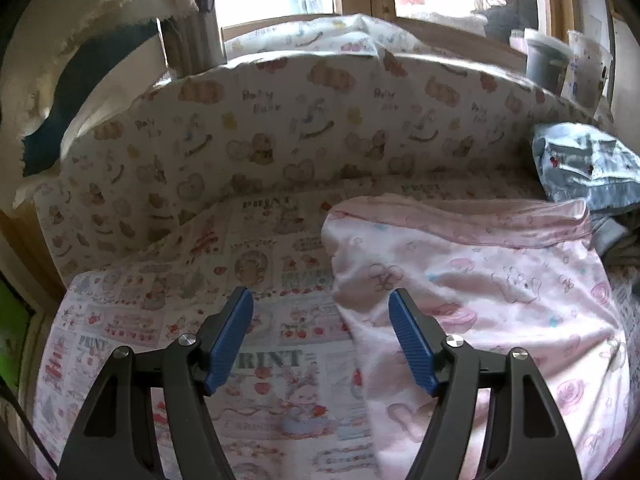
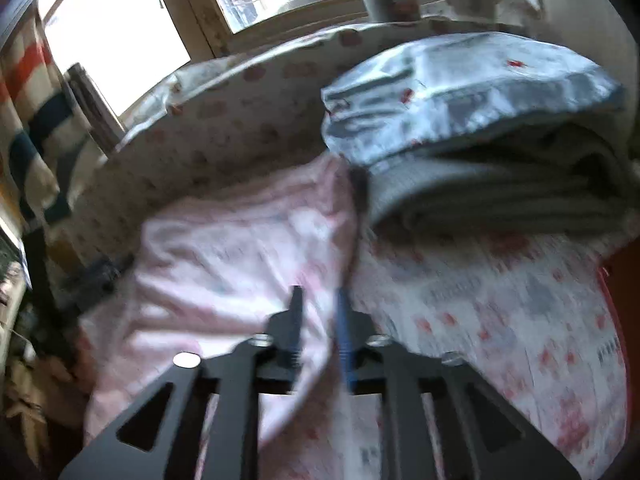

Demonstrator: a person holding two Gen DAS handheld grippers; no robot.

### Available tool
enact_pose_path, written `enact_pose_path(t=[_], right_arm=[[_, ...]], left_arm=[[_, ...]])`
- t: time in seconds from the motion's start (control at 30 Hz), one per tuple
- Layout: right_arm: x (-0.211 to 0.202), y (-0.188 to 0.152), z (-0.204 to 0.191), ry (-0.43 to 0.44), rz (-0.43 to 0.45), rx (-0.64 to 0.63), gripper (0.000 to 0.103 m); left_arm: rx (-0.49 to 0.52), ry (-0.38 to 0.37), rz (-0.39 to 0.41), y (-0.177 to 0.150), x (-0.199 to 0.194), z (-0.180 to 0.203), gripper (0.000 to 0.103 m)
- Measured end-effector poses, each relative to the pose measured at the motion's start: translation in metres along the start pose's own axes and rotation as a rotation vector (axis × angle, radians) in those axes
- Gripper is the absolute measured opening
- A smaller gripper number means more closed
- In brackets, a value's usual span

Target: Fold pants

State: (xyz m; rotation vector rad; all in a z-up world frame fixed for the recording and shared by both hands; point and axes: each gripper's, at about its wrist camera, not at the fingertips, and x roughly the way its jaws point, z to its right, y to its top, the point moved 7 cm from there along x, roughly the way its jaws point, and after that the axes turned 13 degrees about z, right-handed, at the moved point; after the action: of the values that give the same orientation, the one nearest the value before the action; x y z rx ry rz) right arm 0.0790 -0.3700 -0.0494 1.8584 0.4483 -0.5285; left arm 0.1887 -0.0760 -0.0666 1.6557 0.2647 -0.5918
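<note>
Pants: we see the pink printed pants (image 1: 472, 304) spread on the bed sheet (image 1: 256, 360), filling the left wrist view from 2 to 5 o'clock.
Left claw: our left claw (image 1: 320, 344) hangs wide apart, nothing between its blue pads (image 1: 230, 340); the pants' edge lies under the pad at 5 o'clock.
Right claw: our right claw (image 2: 320, 332) stands partly apart, pink cloth in the gap; blur hides any contact.
Stack: folded clothes (image 2: 472, 144) sit at 1 o'clock, touching the pants.
</note>
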Motion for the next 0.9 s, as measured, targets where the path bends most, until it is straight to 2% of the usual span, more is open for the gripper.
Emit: enact_pose_path(t=[0.1, 0.17, 0.23, 0.3, 0.37, 0.47, 0.57, 0.67, 0.7, 0.77, 0.83, 0.9], right_arm=[[0.014, 0.026, -0.002, 0.012, 0.005, -0.018, 0.041], [0.030, 0.044, -0.002, 0.012, -0.015, -0.053, 0.042], [0.050, 0.061, -0.004, -0.027, -0.002, -0.096, 0.042], [0.069, 0.071, -0.006, -0.072, -0.012, -0.170, 0.042], [0.090, 0.073, -0.007, -0.073, -0.069, -0.226, 0.042], [0.111, 0.065, -0.013, 0.027, -0.190, -0.285, 0.042], [0.107, 0.071, -0.006, 0.010, -0.132, -0.300, 0.042], [0.108, 0.066, -0.002, 0.033, -0.160, -0.323, 0.041], [0.108, 0.065, -0.002, 0.034, -0.160, -0.348, 0.033], [0.109, 0.061, -0.008, 0.070, -0.174, -0.390, 0.024], [0.115, 0.058, -0.011, 0.082, -0.205, -0.423, 0.007], [0.120, 0.062, -0.010, 0.022, -0.190, -0.435, 0.005]], left_arm=[[0.035, -0.002, 0.053, 0.021, -0.011, -0.007, 0.069], [0.070, 0.021, 0.063, 0.037, -0.010, -0.009, 0.069], [0.081, 0.019, 0.056, 0.051, 0.000, -0.006, 0.069], [0.077, -0.005, 0.027, 0.060, 0.020, -0.001, 0.069], [0.063, -0.016, -0.006, 0.065, 0.044, 0.003, 0.068], [0.025, -0.030, -0.079, 0.064, 0.071, 0.006, 0.063], [-0.005, -0.058, -0.099, 0.061, 0.081, 0.005, 0.063], [-0.017, -0.089, -0.139, 0.051, 0.091, 0.004, 0.062], [-0.026, -0.102, -0.140, 0.050, 0.092, 0.003, 0.058], [-0.044, -0.137, -0.125, 0.047, 0.097, 0.002, 0.020], [-0.052, -0.169, -0.124, 0.042, 0.103, 0.004, 0.018], [-0.060, -0.189, -0.111, 0.038, 0.104, 0.004, 0.018]])
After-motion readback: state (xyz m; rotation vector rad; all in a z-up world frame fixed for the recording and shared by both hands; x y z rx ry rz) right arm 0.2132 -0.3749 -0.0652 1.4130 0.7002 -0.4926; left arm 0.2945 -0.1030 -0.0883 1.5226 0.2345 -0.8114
